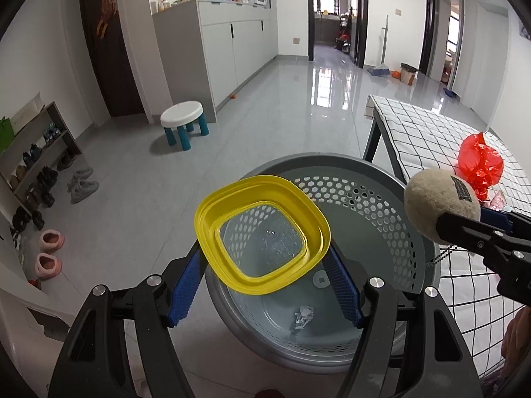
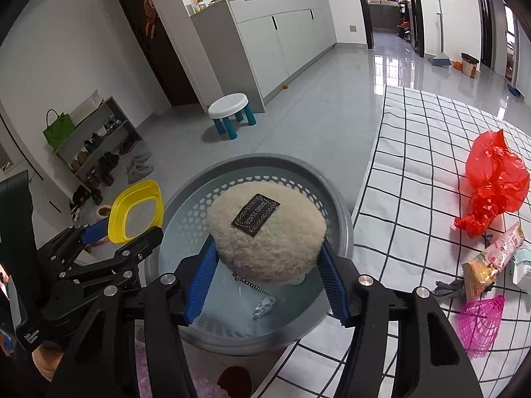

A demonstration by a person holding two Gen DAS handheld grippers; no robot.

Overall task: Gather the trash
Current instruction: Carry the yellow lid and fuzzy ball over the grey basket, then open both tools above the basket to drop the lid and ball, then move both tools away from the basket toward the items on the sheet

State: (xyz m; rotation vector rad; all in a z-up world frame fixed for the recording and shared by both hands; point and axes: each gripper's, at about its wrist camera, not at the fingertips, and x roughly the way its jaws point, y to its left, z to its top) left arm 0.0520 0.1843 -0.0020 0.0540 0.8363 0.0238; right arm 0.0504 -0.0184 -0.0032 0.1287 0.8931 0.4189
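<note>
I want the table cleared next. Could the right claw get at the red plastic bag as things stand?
Probably not yet: the right claw is closed on the fluffy puff above the bin. The red plastic bag itself lies uncovered on the table.

Grey, yellow and red around a checked cloth

Grey basket [image 1: 381, 199] with honeycomb holes; yellow lid [image 1: 262, 232]; cream fluffy puff [image 2: 265, 232]; red bag [image 2: 494, 182]; white tablecloth [image 2: 415, 152] gridded black.

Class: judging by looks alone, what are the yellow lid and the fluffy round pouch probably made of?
Yellow square lid with clear centre: probably rigid plastic, glossy, its window scratched. Cream fluffy round pouch: seemingly wool-like plush, matte and fuzzy, with a dark patterned label.
</note>
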